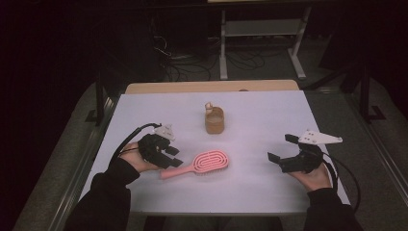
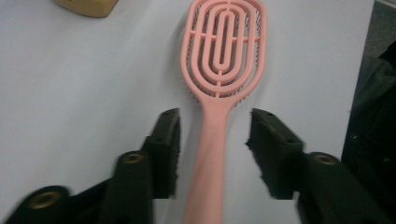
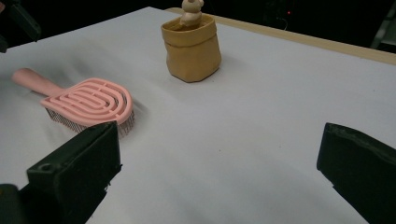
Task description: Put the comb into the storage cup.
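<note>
- Far left first: your left gripper [image 1: 174, 157] sits well inside the left edge of the white table sheet [image 1: 144, 110], with bare sheet open beyond it toward the far side.
- Its jaws are part-way open, standing either side of the handle of the pink hairbrush [image 1: 199, 164]. In the left gripper view there is a clear strip of white between each black pad and the handle, so nothing is clamped.
- The brush [image 2: 223, 60] lies flat on the sheet, bristles down, handle end toward your left gripper and oval head pointing right, a little left of the table's middle and toward the near side.
- Moving to the middle: a tan pouch [image 1: 214, 120] stands upright on the far side of the brush, well apart from it, with a small pale figure [image 1: 209, 107] poking out of its top. The right gripper view shows the pouch [image 3: 191, 49] with clear sheet all round it.
- Between the brush head and your right gripper there is a broad open stretch of bare sheet.
- Right side: your right gripper [image 1: 281, 148] is spread wide with nothing between its jaws, pointing left toward the brush but well apart from it.
- It sits close to the right edge of the sheet, with the near edge just beside your wrist.
</note>
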Demonstrator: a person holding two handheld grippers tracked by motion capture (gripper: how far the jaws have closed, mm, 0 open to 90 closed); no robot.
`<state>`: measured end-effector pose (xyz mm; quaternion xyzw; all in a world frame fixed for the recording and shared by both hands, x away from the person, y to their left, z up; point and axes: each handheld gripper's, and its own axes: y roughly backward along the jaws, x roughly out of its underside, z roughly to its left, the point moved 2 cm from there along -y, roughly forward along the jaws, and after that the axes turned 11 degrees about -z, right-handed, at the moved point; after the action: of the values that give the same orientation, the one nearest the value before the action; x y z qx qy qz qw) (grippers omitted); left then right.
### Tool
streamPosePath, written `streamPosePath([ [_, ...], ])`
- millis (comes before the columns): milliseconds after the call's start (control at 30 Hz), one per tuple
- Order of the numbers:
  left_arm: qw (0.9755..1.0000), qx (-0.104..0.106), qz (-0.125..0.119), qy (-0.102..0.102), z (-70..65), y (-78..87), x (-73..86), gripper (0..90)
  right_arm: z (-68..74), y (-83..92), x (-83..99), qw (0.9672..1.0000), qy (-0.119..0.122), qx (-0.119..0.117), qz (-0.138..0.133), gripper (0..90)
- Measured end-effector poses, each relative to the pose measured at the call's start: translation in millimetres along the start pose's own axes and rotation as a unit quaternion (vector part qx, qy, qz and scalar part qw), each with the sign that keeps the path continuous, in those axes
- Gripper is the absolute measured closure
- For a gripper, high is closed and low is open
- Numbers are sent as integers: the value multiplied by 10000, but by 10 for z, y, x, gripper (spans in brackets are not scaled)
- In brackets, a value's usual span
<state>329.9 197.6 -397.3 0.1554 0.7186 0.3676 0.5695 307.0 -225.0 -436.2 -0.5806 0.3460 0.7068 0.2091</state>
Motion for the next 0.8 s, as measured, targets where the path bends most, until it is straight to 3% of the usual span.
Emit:
streamPosePath([
  [267, 9999, 126, 70, 48, 13, -107, 29, 260, -5, 5, 0, 10000, -11, -2, -7, 0],
  [533, 9997, 67, 254, -28, -41, -258, 67, 28, -6, 4, 0, 10000, -15, -6, -10, 0],
  [633, 9996, 47, 280, -44, -45, -305, 87, 0, -5, 8, -1, 10000, -24, -7, -11, 0],
  [800, 9993, 214, 258, -157, -50, -421, 155, 0, -15, 46, 0, 10000, -49, 33, -34, 0],
])
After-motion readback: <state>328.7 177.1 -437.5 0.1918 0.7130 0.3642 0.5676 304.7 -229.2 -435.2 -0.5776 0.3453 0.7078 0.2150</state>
